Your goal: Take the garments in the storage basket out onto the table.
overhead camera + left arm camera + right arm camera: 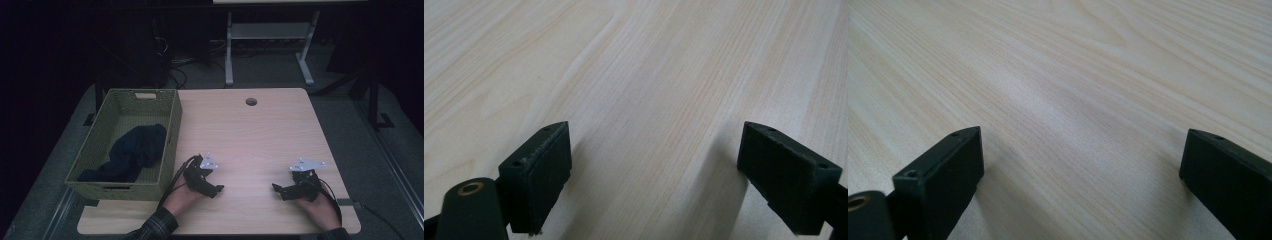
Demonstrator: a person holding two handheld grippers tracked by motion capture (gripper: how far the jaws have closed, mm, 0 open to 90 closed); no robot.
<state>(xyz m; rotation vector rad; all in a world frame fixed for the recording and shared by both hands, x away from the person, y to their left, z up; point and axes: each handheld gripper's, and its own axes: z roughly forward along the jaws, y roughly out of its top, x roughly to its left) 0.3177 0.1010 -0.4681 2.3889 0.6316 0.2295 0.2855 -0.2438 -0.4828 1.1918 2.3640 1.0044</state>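
Cloth [134, 152] sits bunched in the basket [172, 131], far from both hands. My left gripper [216, 189] and right gripper [278, 189] rest on the table [260, 130], jaws apart, empty. Looks like placing's done; otherwise, left reaches into the basket.

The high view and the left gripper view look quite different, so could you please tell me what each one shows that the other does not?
The high view takes in the green basket at the table's left edge with a dark cloth lying inside, the right gripper resting near the table's front edge, the person's hands, and a round hole near the far edge. The left gripper view gives a close look at the wood grain between two wide-apart black jaws. Both show the left gripper and the pale wooden table.
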